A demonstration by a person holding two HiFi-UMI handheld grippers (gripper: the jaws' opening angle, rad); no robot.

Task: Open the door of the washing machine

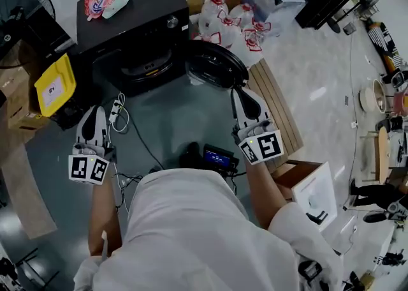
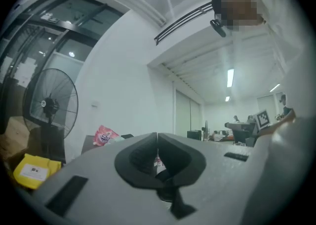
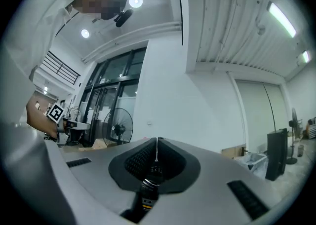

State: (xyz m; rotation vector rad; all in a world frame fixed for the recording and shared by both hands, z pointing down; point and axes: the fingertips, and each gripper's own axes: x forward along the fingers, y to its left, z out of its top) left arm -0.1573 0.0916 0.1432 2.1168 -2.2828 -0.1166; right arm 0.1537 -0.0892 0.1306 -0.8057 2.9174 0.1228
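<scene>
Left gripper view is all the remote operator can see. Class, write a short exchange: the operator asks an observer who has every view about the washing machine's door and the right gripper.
Operator: Is the door of the washing machine open?
Observer: Yes. In the head view the round door stands open, to the right of the drum opening.
Operator: Does the right gripper hold anything?
Observer: No. Its own view shows the jaws together with nothing between them.
</scene>
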